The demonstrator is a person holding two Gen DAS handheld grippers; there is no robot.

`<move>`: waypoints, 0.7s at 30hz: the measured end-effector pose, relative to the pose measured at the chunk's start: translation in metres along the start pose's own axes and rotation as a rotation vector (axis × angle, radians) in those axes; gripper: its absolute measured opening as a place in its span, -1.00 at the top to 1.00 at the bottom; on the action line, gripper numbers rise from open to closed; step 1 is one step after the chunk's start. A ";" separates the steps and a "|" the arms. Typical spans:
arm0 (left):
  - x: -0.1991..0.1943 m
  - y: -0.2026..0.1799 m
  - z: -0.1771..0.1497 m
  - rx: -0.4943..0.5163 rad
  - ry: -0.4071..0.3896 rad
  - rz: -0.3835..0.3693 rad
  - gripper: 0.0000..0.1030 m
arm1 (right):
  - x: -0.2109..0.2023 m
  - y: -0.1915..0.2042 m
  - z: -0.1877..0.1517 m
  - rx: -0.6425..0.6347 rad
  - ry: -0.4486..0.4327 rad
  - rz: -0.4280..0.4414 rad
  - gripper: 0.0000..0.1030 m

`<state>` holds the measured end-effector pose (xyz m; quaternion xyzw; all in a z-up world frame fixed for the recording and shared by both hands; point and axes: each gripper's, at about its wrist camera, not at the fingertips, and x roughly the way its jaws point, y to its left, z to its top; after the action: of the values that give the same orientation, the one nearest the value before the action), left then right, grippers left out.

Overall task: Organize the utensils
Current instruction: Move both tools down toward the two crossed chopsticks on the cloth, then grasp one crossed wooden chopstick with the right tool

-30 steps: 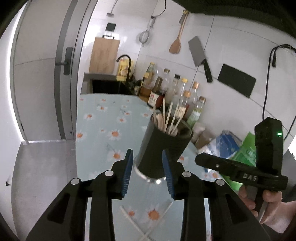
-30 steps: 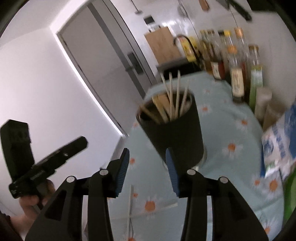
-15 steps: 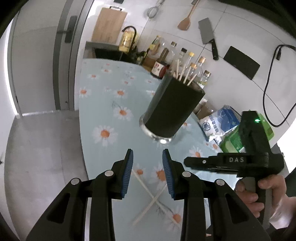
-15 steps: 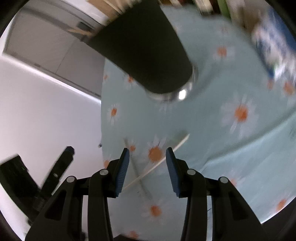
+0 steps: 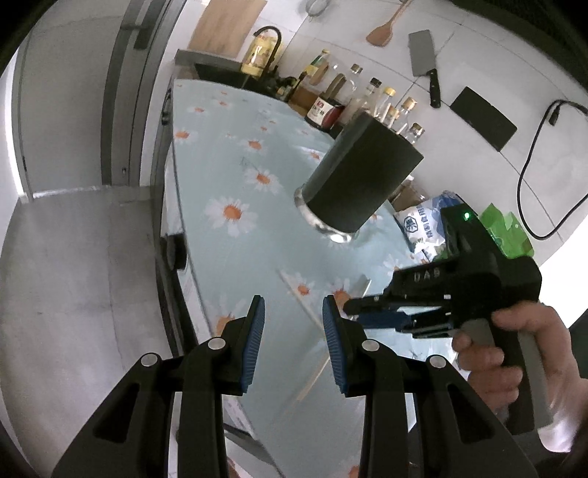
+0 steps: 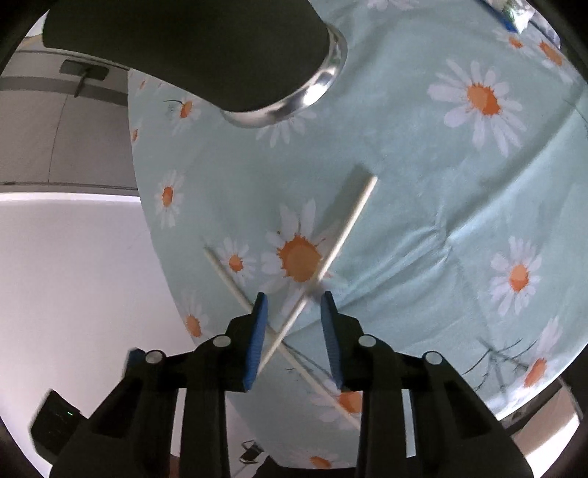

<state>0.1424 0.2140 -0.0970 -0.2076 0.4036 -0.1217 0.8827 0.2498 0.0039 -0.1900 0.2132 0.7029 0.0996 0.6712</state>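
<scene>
step: picking up | two chopsticks [image 6: 332, 253] lie crossed on table [image 6: 422, 154] near black holder [image 5: 362, 180] | right gripper [image 6: 292, 323] spread above them | left gripper [image 5: 292, 338] spread, holds nothing | next: go lower, pinch one stick

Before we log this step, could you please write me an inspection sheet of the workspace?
Surface: daisy-print tablecloth on the table.
Job's things: two chopsticks lie crossed on the cloth; black utensil holder stands upright.
Clutter: sauce bottles, plastic bags by the wall.
Grippers: left gripper open, empty; right gripper open, over the crossing, nothing held.
Cables: black cable on the wall.
Surroundings: cleaver, wooden spatula hanging; sink behind.
</scene>
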 end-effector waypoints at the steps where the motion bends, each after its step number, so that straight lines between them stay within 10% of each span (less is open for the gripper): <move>1: -0.001 0.003 -0.001 -0.009 0.007 -0.009 0.39 | 0.002 0.003 0.004 0.019 -0.007 -0.019 0.50; 21: -0.005 0.045 0.003 -0.070 0.029 -0.086 0.39 | 0.019 0.017 0.015 0.229 -0.007 -0.100 0.89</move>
<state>0.1434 0.2565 -0.1128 -0.2538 0.4113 -0.1483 0.8628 0.2671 0.0251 -0.2008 0.2536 0.7170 -0.0158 0.6491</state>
